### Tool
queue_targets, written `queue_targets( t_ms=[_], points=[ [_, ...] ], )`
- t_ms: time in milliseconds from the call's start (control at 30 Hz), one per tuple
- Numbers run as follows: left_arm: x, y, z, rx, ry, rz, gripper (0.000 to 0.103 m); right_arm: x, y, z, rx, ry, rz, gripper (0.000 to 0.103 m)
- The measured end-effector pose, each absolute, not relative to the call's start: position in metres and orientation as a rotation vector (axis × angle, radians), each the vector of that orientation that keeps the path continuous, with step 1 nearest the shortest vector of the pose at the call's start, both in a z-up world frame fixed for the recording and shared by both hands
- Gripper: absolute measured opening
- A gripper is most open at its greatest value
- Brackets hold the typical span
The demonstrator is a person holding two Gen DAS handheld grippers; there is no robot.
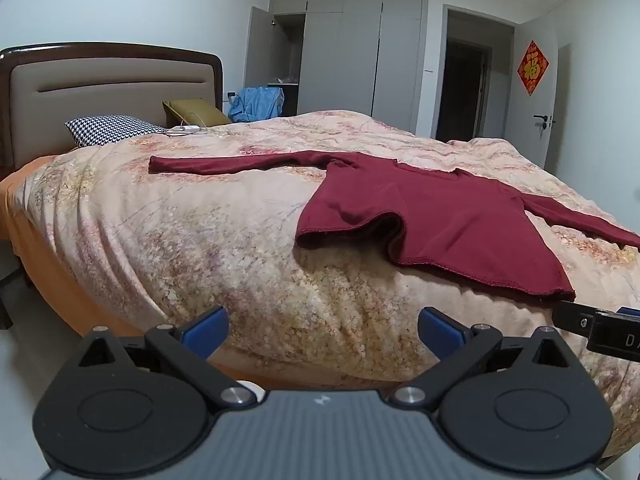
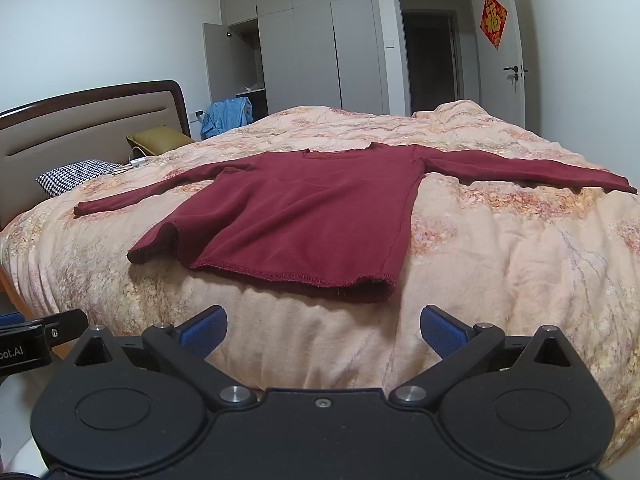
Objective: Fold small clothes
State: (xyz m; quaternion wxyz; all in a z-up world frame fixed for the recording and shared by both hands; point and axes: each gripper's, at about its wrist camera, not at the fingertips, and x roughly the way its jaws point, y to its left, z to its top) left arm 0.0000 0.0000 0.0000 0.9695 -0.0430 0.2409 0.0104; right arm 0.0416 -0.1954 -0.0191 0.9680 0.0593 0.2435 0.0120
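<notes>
- The grey wardrobe [image 2: 304, 40] at the far wall has one door swung open; pale things sit on a shelf inside, too small to make out.
- A dark red long-sleeved top [image 2: 304, 216] lies on the bed [image 2: 500, 248], flat on the floral quilt, both sleeves stretched out sideways.
- Its hem faces the claws; the hem's left corner is buckled up into a fold, and the right corner curls slightly.
- The left claw [image 1: 323, 330] hovers off the near edge of the bed, blue pads wide apart, gripping nothing.
- The right claw [image 2: 323, 330] is likewise spread wide and empty, just short of the hem.
- A houndstooth pillow [image 1: 112, 130] and an olive cushion [image 1: 196, 112] rest by the headboard [image 1: 100, 80].
</notes>
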Motion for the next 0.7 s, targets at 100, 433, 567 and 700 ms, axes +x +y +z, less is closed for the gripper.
queue_targets(
  t_ms=[100,433,567,700],
  points=[
    [-0.0001,0.0002,0.0,-0.085,0.485,0.022,0.103,0.0414,-0.1956,-0.019,0.119,0.489,0.024,0.103],
    [-0.0056,0.0063,0.0014,-0.086,0.488,0.027,0.103,0.0413,-0.1953,-0.0189,0.121,0.489,0.025,0.103],
    [-0.0004,-0.0005,0.0003,-0.074,0.492,0.033,0.103,0.0412,-0.1953,-0.0189,0.123,0.49,0.025,0.103],
    [-0.001,0.0001,0.0006,-0.074,0.491,0.034,0.103,0.0411,-0.1951,-0.0188,0.122,0.489,0.024,0.103]
  ],
)
